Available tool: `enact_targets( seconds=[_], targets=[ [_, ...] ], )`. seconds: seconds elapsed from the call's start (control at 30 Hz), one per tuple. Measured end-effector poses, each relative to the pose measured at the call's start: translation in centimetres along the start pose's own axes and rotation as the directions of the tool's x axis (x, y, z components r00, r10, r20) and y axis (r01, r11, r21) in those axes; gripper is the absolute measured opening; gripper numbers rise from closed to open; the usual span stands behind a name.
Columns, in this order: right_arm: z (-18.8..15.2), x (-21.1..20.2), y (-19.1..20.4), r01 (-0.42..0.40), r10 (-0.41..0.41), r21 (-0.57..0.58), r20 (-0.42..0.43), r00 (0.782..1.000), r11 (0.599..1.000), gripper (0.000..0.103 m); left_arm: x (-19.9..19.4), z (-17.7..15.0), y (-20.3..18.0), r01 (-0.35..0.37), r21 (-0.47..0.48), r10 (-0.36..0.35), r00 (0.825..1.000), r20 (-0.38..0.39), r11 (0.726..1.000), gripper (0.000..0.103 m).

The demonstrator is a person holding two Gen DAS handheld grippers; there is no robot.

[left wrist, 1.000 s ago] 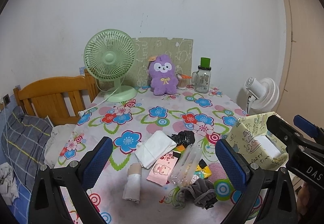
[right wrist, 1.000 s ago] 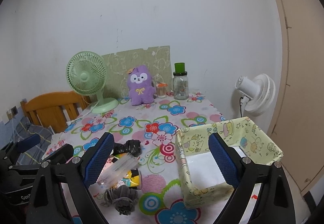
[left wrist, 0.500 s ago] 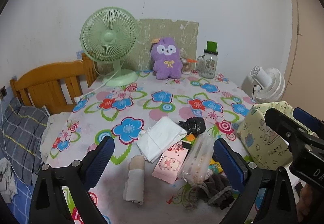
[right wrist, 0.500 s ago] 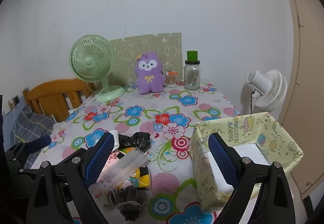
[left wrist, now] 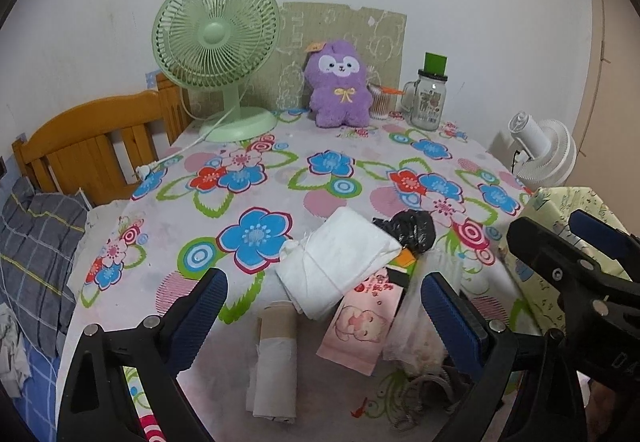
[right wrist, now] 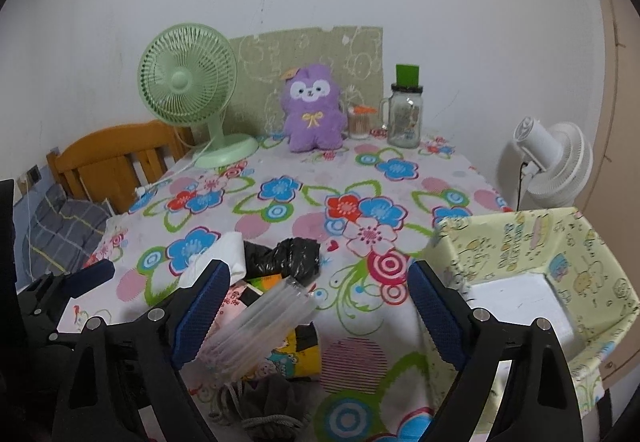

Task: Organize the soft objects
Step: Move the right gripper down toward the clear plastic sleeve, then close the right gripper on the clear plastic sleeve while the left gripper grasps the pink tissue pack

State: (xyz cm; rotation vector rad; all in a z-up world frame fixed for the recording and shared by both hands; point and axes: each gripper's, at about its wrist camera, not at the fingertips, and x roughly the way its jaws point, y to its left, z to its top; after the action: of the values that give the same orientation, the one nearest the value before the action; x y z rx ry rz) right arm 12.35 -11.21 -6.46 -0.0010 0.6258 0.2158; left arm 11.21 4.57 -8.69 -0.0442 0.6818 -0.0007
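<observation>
Both tongs hang above the near edge of the flowered table, the left gripper and the right gripper each spread wide apart with nothing between the blue pads. Under them sits a heap of soft things: a folded white cloth lying partly on a pink packet, a crumpled black bag, a clear plastic pouch, a grey drawstring bag and a rolled bandage. The yellow cartoon-print box stands open just to the right of the pile.
</observation>
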Motion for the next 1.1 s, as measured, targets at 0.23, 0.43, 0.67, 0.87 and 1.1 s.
enact_targets(
  seconds=[0.23,0.43,0.67,0.87,1.1],
  targets=[
    [-0.6,2.8,0.8,-0.007,0.007,-0.001,-0.089,0.996,1.0,0.089,2.1,-0.4,1.0,-0.021,-0.011,0.02,0.999,-0.051,1.0,0.094],
    [-1.1,4.6,1.2,-0.024,0.024,0.002,-0.147,0.989,1.0,0.085,3.3,-0.8,1.1,-0.045,0.022,0.046,0.996,-0.07,0.999,0.094],
    [-1.8,7.1,1.6,-0.059,0.064,0.029,-0.229,0.971,0.998,0.074,4.6,-1.1,1.3,-0.042,0.032,0.045,0.994,-0.104,0.999,0.094],
    [-2.1,8.5,1.5,-0.101,0.118,0.074,-0.276,0.954,0.992,0.063,5.7,-1.4,1.2,-0.045,0.054,0.051,0.991,-0.122,0.998,0.094],
    [-2.0,8.7,1.8,-0.118,0.135,0.076,-0.28,0.951,0.99,0.033,5.9,-1.4,1.0,-0.028,0.062,0.036,0.992,-0.125,0.998,0.094]
  ],
)
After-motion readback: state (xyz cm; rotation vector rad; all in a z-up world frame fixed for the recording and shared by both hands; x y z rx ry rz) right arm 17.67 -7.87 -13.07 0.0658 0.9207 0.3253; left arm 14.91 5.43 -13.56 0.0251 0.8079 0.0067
